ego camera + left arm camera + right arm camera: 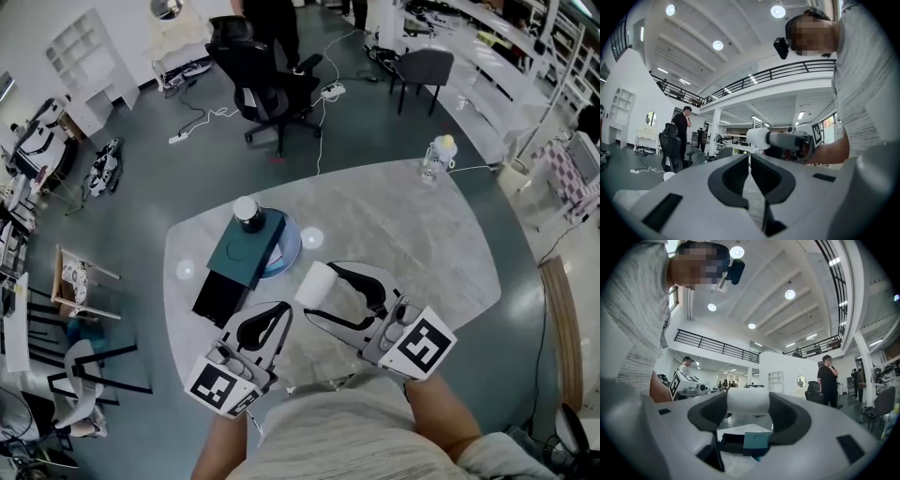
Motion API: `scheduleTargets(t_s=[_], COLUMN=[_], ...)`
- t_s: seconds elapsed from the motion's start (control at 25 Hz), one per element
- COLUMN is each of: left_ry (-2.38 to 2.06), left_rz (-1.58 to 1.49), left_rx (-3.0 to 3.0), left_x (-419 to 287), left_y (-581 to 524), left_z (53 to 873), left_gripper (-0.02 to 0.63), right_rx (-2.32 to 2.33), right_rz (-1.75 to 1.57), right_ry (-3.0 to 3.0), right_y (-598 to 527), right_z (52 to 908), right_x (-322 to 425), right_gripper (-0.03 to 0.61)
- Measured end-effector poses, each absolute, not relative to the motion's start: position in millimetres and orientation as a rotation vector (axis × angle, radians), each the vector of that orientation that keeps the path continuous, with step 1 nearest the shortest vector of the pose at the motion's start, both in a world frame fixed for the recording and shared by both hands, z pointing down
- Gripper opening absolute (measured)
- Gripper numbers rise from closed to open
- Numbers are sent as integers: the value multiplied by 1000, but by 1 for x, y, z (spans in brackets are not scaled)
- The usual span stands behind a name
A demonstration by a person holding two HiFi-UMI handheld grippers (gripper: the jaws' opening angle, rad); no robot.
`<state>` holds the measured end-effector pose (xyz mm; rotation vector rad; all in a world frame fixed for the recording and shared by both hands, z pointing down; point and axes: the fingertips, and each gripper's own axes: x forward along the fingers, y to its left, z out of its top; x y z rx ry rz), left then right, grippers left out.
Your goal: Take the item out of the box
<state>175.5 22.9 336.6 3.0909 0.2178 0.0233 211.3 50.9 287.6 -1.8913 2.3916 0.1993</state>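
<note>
Status: white cylinder [313,282] is clamped between the pads of the right claw [322,292], lower centre of the head view. It is off the desk [412,244] and just right of the box [246,251], not touching it. The right gripper view agrees: the cylinder [747,400] fills the gap between the pads, with the box [752,440] lower in frame. The left claw [281,311] is at lower left of centre, jaws together with nothing between them.

Judgement: if the cylinder is the item, removal looks done. Only setting it down would be left.

Materials:
- Cylinder: smooth matt white, with softly rounded edges. Whether it is hard or soft cannot be told.
- Box: flat, rectangular and card-like. A teal top with a faint ring mark lies askew over a black tray that sticks out lower left, and one end rests on a blue plate [289,251].
- White-topped dark pot [247,213]: stands at the box's upper end.
- Desk: grey, stone-patterned, with rounded corners.
</note>
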Motion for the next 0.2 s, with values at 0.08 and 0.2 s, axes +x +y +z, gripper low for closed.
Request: scheduleTargets(t_s=[0.08, 0.2], left_ry=[226, 239], left_rz=[25, 30], left_rx=[3091, 3093], left_x=[178, 179], left_y=[24, 26], left_z=[337, 338], left_gripper=[27, 26], right_rx=[-1895, -1897], right_rz=[198, 200], right_ry=[2393, 2391], right_y=[52, 53], right_z=[288, 287], right_x=[213, 213], right_gripper=[295, 295])
